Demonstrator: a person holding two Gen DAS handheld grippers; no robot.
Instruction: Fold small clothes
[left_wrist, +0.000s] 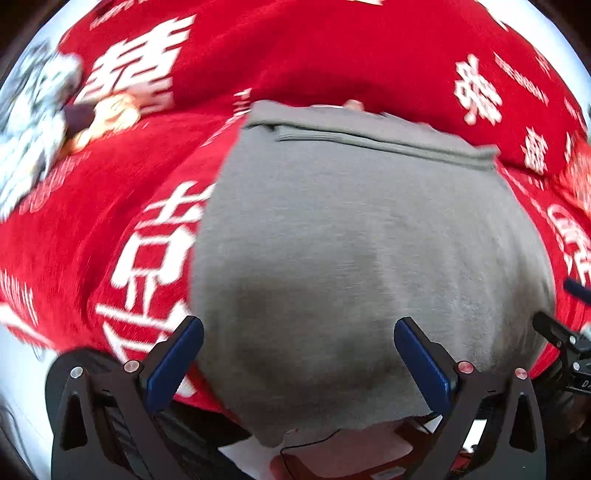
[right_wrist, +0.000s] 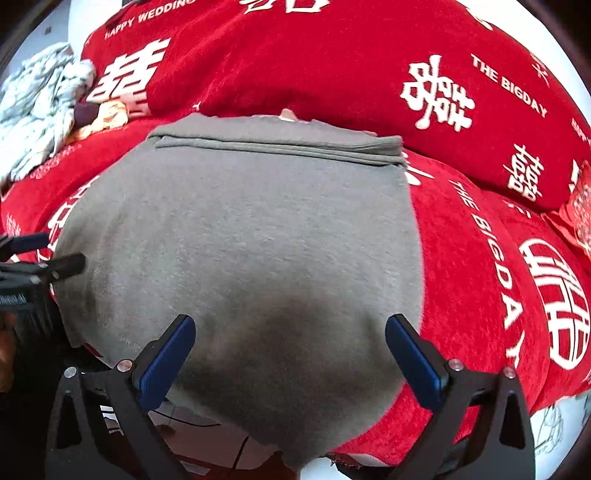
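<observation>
A grey garment (left_wrist: 369, 240) lies spread flat in front of both my tongs, on a red cloth (left_wrist: 332, 48) printed with white characters and English words. The surface under the cloth is hidden, so I cannot tell what carries it.

My left tongs (left_wrist: 298, 363) stand wide apart, holding nothing, with the near part of the grey garment showing between their blue pads (left_wrist: 173, 369). My right tongs (right_wrist: 290, 360) are just as wide and also hold nothing, and the same near part of the garment shows between them. Whether either pair touches the fabric I cannot tell.

At the far side from my tongs, the garment's edge is doubled into a narrow folded band (right_wrist: 277, 146). Its near edge hangs over the front of the red cloth, below my tongs.

Far off to the left of both tongs lies a crumpled pile of pale patterned fabric (right_wrist: 40, 99), with something orange and dark just beside it.

The left view is blurred.
</observation>
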